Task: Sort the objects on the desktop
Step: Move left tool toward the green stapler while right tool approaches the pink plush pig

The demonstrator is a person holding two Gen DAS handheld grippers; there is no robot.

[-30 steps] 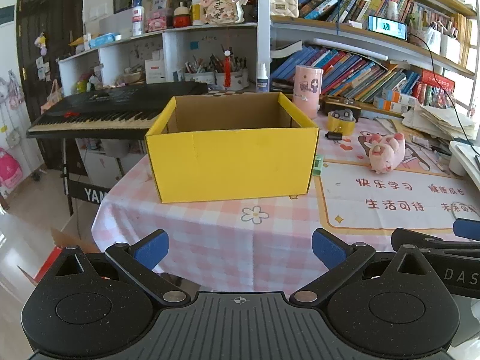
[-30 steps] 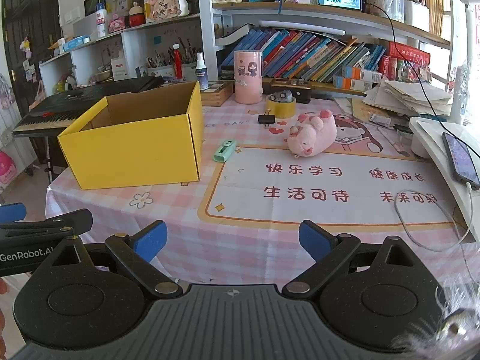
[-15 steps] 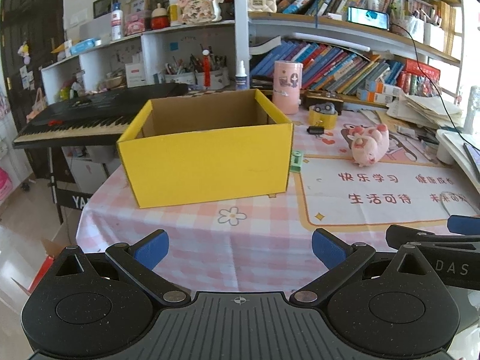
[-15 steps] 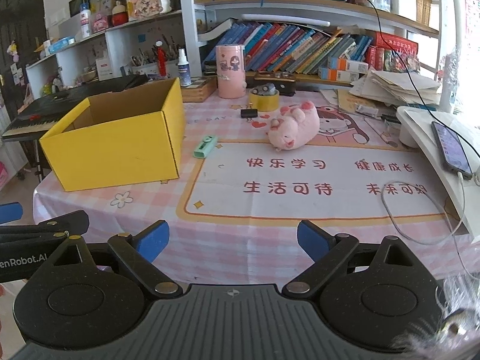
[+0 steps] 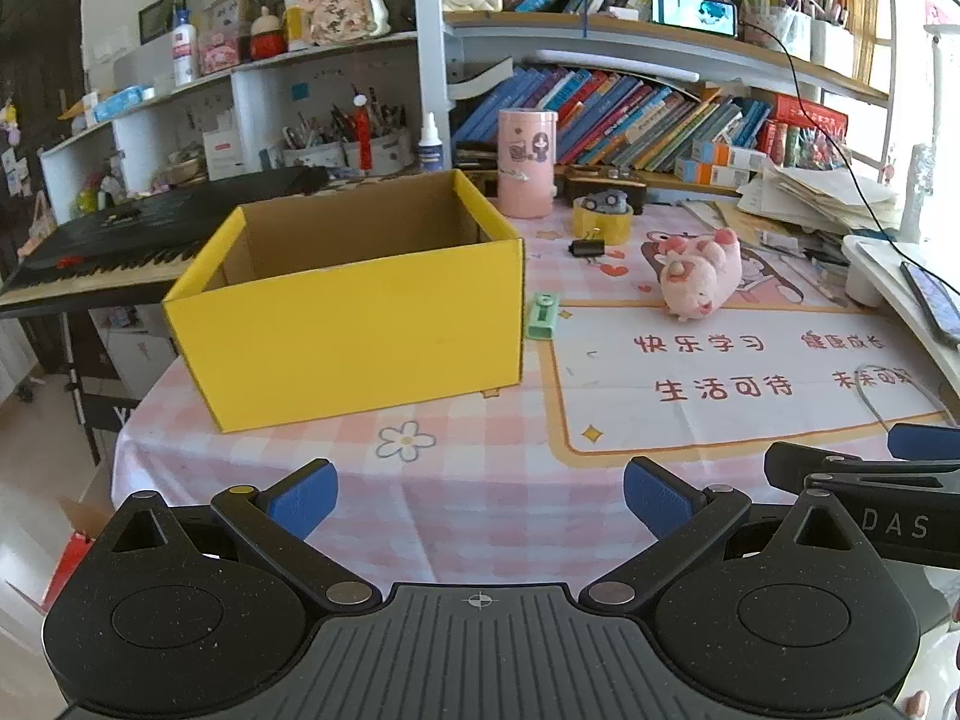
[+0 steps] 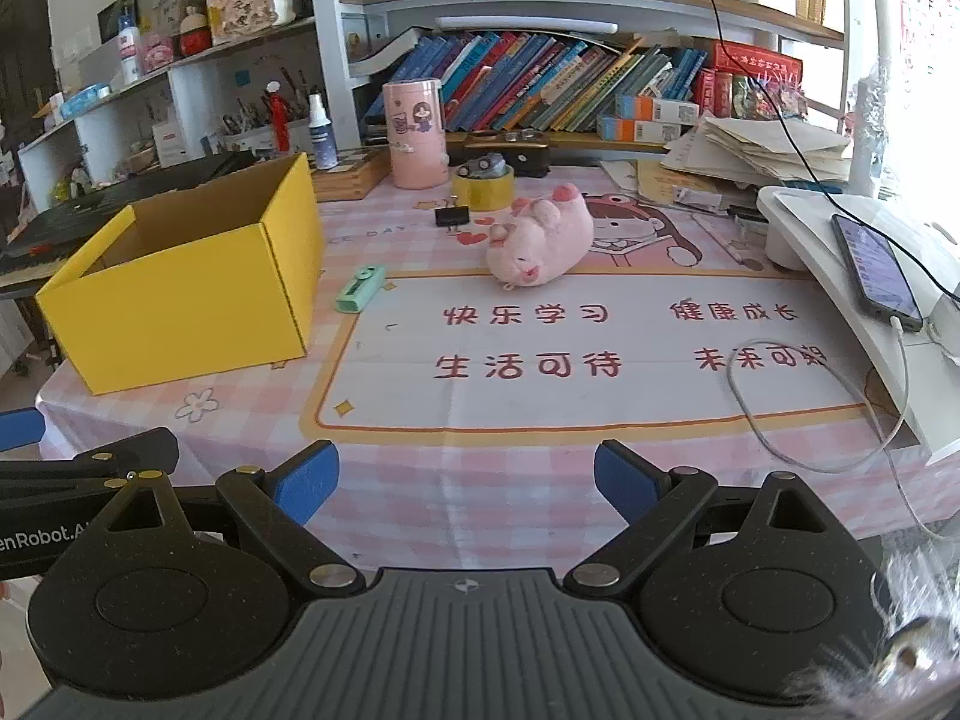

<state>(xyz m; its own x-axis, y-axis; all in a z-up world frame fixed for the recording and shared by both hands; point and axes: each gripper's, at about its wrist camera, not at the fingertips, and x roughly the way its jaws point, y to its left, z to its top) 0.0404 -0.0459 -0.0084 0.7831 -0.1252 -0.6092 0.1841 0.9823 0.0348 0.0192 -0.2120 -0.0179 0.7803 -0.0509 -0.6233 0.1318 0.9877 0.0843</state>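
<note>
Since both tongs hang over the near edge of the table with nothing between their fingers, the sorting looks to be at its very start, with nothing yet picked up. The left tongs (image 5: 480, 495) stand wide open and empty, blue rubber pads on black plastic arms; the right tongs (image 6: 467, 483) are the same, spread wide and bare.

Just ahead of both lies the tablecloth (image 6: 420, 480), a smooth pink-and-white check with a glossy printed panel. Ahead of the left tongs, slightly to the left, sits the box (image 5: 360, 324), stiff yellow cardboard with a brown inside, open at the top; what can be seen of its inside looks empty. Just beside its right wall lies a small mint-green gadget (image 6: 360, 289), a rounded plastic bar. Further ahead of the right tongs rests the pig toy (image 6: 540, 240), soft pink plush, lying on its side. Beyond it are a black binder clip (image 6: 451, 216) of folded metal and a yellow tape roll (image 6: 483, 187) with a little toy car on top. Farthest stands a pink cylindrical tin (image 6: 417, 132).

The likely next move is a reach forward by the right tongs to the green gadget or the pig, closing gently, then a carry over the box rim.
</note>
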